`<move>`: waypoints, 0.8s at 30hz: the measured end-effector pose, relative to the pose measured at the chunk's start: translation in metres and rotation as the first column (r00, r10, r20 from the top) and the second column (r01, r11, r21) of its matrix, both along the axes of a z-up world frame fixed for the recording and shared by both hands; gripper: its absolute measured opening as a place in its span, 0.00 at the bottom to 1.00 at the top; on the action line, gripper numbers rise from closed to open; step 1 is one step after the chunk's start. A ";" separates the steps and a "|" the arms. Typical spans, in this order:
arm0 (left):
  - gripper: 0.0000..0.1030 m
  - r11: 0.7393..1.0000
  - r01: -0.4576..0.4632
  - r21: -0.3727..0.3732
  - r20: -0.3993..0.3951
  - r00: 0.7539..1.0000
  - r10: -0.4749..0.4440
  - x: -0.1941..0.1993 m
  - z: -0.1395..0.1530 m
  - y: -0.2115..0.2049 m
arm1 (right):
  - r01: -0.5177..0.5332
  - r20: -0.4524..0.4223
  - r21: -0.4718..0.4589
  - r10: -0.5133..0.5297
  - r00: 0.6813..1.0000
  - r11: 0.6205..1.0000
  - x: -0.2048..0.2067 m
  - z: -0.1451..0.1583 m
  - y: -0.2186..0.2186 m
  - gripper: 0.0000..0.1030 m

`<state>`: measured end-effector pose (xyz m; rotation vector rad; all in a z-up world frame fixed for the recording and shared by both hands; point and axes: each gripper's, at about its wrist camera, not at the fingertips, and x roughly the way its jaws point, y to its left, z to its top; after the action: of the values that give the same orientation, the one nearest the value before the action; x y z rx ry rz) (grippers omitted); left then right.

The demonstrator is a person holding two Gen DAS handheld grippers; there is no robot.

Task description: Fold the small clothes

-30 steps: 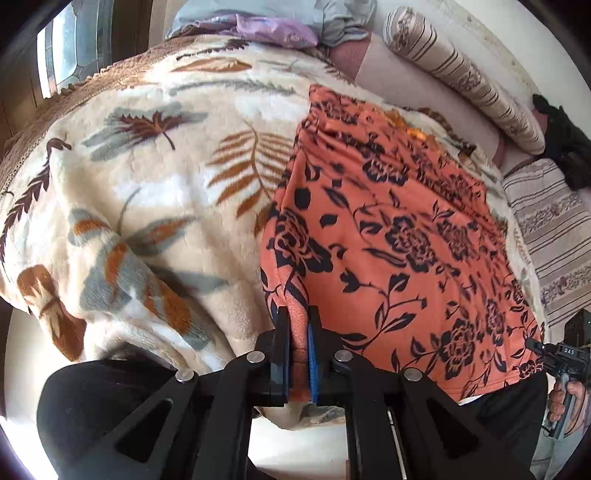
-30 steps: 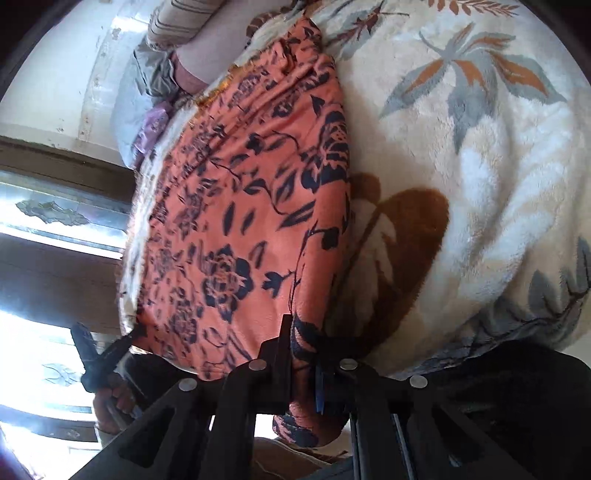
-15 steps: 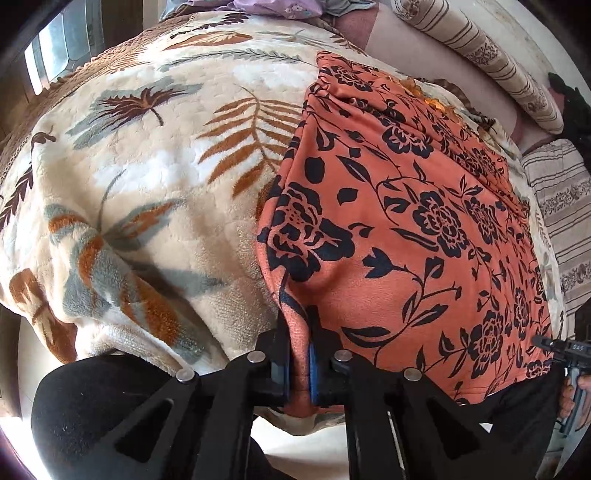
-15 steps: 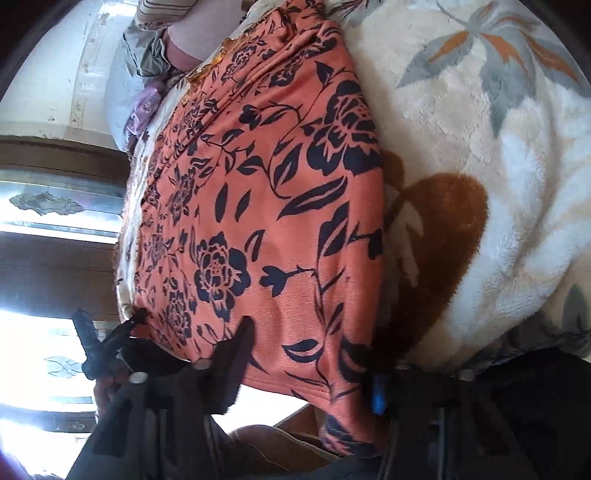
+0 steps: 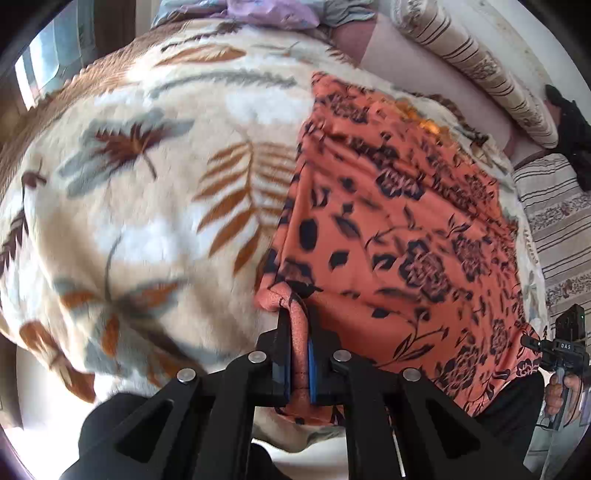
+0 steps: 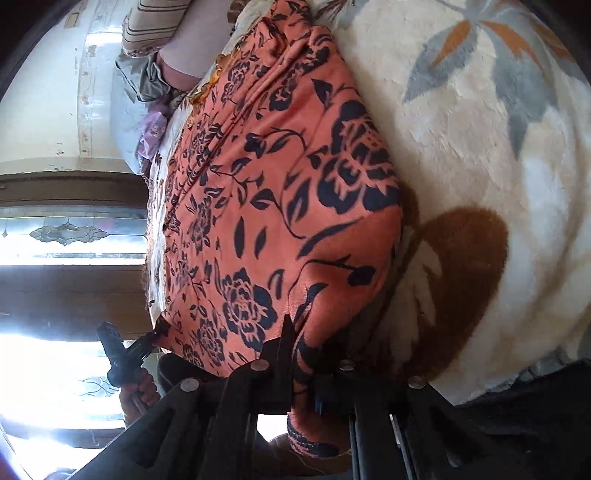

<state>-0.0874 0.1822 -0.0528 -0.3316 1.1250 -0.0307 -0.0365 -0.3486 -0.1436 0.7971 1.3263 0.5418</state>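
Observation:
An orange garment with a dark flower print (image 5: 406, 240) lies spread flat on a cream leaf-patterned blanket (image 5: 147, 221). My left gripper (image 5: 297, 317) is shut on its near left corner, and the fabric curls up in a roll between the pads. In the right wrist view the same garment (image 6: 288, 206) runs away from me. My right gripper (image 6: 304, 347) is at its near right corner, jaws closing down on the hem pinched between them. Each gripper shows in the other's view: the right gripper (image 5: 528, 340) and the left gripper (image 6: 155, 334) each sit at a corner.
A striped bolster pillow (image 5: 480, 66) and a striped cover (image 5: 557, 229) lie along the far and right side. Grey and lilac clothes (image 5: 266, 7) are heaped at the bed's head. A window (image 6: 74, 232) stands beyond. The bed's near edge drops off just under both grippers.
The right jaws stood apart half a second ago and are now closed on the hem again. The left gripper has shifted over the bed, and its corner now curls up off the blanket.

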 end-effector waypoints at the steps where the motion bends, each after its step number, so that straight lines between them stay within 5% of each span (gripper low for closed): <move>1: 0.06 1.000 0.010 -0.017 0.042 0.999 -0.009 0.012 0.015 0.001 | 0.004 0.030 0.016 -0.005 1.000 1.000 0.012 0.013 0.000 0.07; 6: 0.07 0.998 0.004 -0.067 0.281 0.960 0.015 0.110 0.086 0.013 | 0.046 0.258 0.089 -0.068 0.964 0.995 0.112 0.091 -0.007 0.07; 9: 0.10 1.000 -0.009 -0.004 0.288 0.958 0.010 0.185 0.074 0.009 | 0.132 0.296 0.098 -0.156 0.942 0.986 0.181 0.095 -0.016 0.09; 11: 0.35 0.995 -0.004 0.102 0.251 0.968 -0.022 0.227 0.038 -0.004 | 0.144 0.248 0.059 -0.154 0.956 0.988 0.223 0.063 -0.016 0.16; 12: 0.57 0.987 -0.006 0.162 0.220 0.975 -0.030 0.244 0.014 -0.010 | 0.166 0.204 0.008 -0.164 0.965 0.986 0.239 0.040 -0.015 0.23; 13: 0.60 0.980 -0.012 0.200 0.168 0.986 -0.022 0.258 -0.009 -0.013 | 0.185 0.157 -0.042 -0.176 0.972 0.982 0.248 0.019 -0.014 0.40; 15: 0.60 0.984 0.010 0.175 0.082 0.996 -0.025 0.263 -0.037 -0.007 | 0.205 0.157 -0.006 -0.202 0.967 0.979 0.250 0.001 -0.020 0.48; 16: 0.60 0.990 -0.011 0.141 0.105 0.994 -0.004 0.259 -0.035 -0.002 | 0.226 0.175 0.020 -0.226 0.958 0.974 0.245 0.005 -0.023 0.50; 19: 0.65 0.993 -0.091 0.078 0.204 0.976 0.074 0.238 -0.012 0.018 | 0.242 0.271 -0.002 -0.232 0.934 0.970 0.225 0.028 -0.031 0.85; 22: 0.79 0.985 -0.174 0.021 0.285 0.945 0.161 0.210 0.006 0.036 | 0.276 0.337 -0.068 -0.238 0.911 0.959 0.200 0.047 -0.047 0.85; 24: 0.81 0.990 -0.137 -0.017 0.251 0.958 0.137 0.205 -0.002 0.036 | 0.241 0.323 -0.127 -0.190 0.927 0.962 0.193 0.043 -0.045 0.85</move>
<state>0.1180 0.2185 -0.0548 -0.3936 0.8483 0.0493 0.1561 -0.3937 -0.1011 0.6804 0.9661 0.3574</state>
